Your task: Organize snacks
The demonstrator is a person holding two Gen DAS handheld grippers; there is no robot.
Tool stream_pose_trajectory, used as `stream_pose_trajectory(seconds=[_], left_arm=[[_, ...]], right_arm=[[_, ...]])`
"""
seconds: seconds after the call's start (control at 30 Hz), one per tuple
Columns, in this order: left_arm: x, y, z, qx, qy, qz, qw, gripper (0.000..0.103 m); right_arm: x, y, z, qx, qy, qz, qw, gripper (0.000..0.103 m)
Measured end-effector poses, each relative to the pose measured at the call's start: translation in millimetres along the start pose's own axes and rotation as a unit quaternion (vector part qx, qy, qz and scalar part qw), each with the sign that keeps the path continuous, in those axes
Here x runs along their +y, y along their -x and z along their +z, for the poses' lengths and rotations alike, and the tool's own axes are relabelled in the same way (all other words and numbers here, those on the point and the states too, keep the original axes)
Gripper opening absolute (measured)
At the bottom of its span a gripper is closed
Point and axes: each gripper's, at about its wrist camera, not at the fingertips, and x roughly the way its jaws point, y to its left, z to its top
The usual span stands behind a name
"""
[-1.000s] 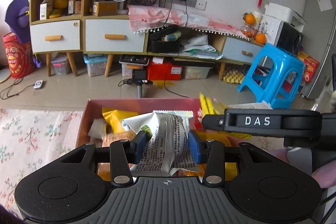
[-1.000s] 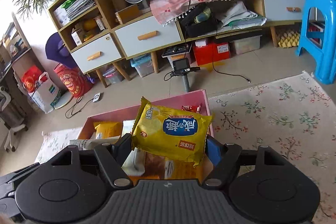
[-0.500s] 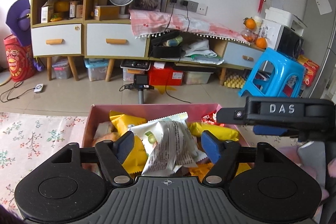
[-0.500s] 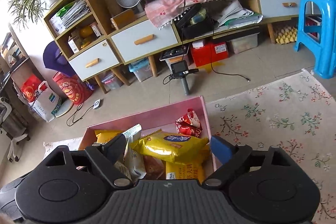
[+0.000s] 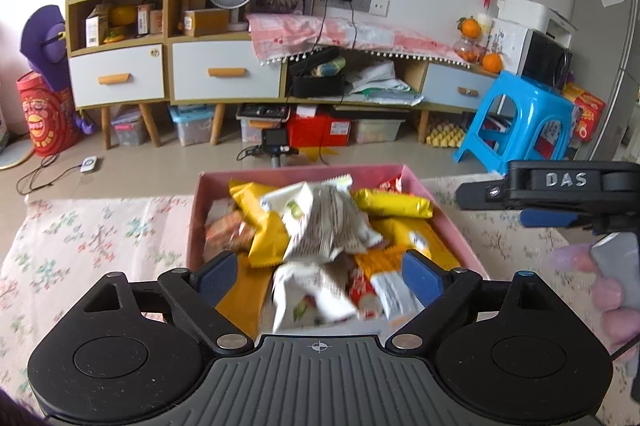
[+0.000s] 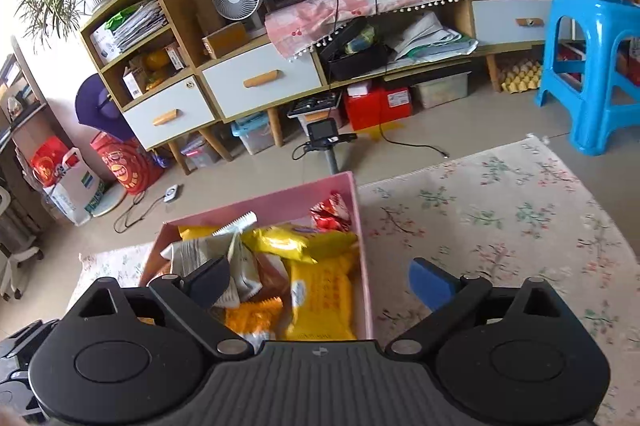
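The pink box [image 5: 440,204], set on a floral rug [image 6: 500,210], lies just below and ahead of both grippers and is heaped with snack packets. A second ago each gripper clamped a packet; now both packets lie loose in the box. The left gripper [image 5: 318,272] has let go of the white, text-printed packet [image 5: 324,222], which rests crumpled atop the pile, ahead of its spreading jaws, touching neither pad. The right gripper [image 6: 320,280] has dropped the yellow packet [image 6: 304,240], now lying across the box's far end ahead of its jaws, which are likewise still widening with nothing pressed between them. A small red packet [image 6: 332,212] sits in the far corner.
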Motion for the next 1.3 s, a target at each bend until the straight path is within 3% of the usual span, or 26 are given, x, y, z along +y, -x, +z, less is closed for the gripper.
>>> stream_pose_trajectory(seconds=[0.6,0.83,0.97,1.3], left_arm=[[2,63,-41,0.069,0.025,0.047,0.9962,0.096],[-1,80,-49,0.076,0.025,0.057,0.9952,0.098],[-2,87,-51,0.083,0.035,0.069,0.9935,0.1],[-8,98,-55,0.086,0.034,0.11,0.9895,0.101]], right_arm=[[25,62,-50,0.026,0.108,-0.04,0.993,0.091],[31,78,-64,0.04,0.104,-0.026,0.993,0.091],[35,83,-71,0.056,0.104,-0.043,0.992,0.091],[56,92,-82,0.025,0.135,-0.063,0.989,0.093]])
